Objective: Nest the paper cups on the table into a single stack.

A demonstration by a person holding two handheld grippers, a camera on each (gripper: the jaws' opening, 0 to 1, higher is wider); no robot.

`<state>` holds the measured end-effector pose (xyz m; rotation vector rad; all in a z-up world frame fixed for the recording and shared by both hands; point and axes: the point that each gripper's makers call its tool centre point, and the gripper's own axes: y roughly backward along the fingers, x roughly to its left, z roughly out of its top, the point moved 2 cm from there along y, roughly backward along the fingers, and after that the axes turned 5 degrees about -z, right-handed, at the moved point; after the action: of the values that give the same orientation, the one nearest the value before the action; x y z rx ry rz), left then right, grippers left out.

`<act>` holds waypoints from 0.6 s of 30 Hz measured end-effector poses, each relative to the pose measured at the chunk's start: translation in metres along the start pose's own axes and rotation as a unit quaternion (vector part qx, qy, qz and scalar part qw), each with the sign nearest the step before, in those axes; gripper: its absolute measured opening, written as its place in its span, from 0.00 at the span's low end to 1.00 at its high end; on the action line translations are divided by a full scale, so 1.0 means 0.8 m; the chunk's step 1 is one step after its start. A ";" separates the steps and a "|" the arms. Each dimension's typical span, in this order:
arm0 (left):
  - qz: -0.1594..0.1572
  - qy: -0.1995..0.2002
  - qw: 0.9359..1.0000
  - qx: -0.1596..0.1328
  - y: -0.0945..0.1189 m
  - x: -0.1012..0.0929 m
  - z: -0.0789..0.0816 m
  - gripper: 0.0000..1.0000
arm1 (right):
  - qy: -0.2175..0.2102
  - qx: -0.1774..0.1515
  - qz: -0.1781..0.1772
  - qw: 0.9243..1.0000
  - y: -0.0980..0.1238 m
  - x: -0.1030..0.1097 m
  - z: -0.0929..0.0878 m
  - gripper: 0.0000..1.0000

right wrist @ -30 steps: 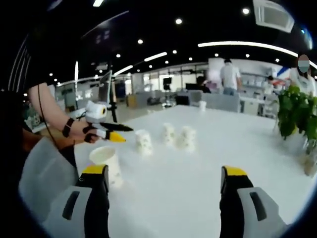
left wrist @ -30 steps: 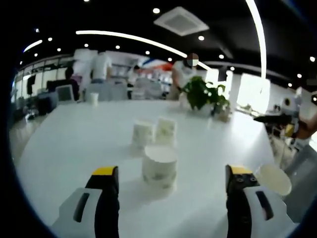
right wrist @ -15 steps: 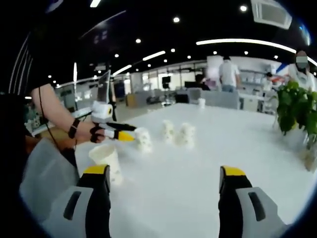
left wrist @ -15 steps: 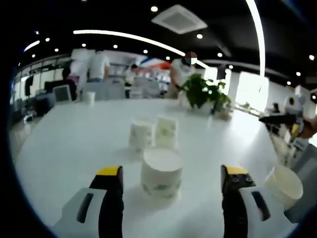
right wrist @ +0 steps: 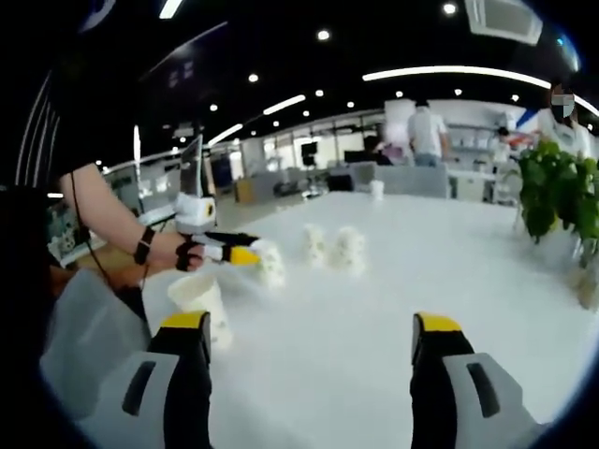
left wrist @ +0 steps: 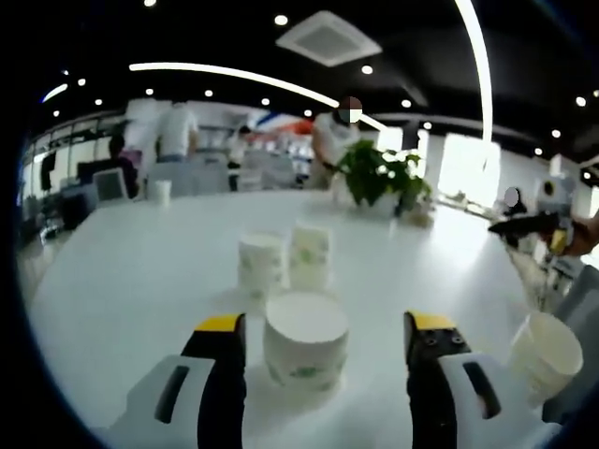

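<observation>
Paper cup (left wrist: 305, 339) between spread jaws of left hand-held gripper (left wrist: 325, 339); right hand-held gripper (right wrist: 310, 339) spread, empty

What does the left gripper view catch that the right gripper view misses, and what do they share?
The left gripper view alone looks down into the nearest cup's open mouth, between the open left gripper. The right gripper view alone shows the person's hand holding that gripper. Shared: the white table, the pair of cups further back, the potted plant.
</observation>
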<state>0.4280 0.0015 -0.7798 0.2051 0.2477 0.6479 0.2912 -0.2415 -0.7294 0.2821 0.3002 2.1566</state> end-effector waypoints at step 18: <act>-0.014 -0.020 0.999 0.027 -0.010 0.000 -0.010 0.46 | -0.010 0.003 0.003 1.000 -0.005 -0.004 -0.003 0.84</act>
<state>0.4308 -0.0038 -0.7895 0.2666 0.2293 0.6101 0.2949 -0.2422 -0.7332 0.3074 0.2954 2.1587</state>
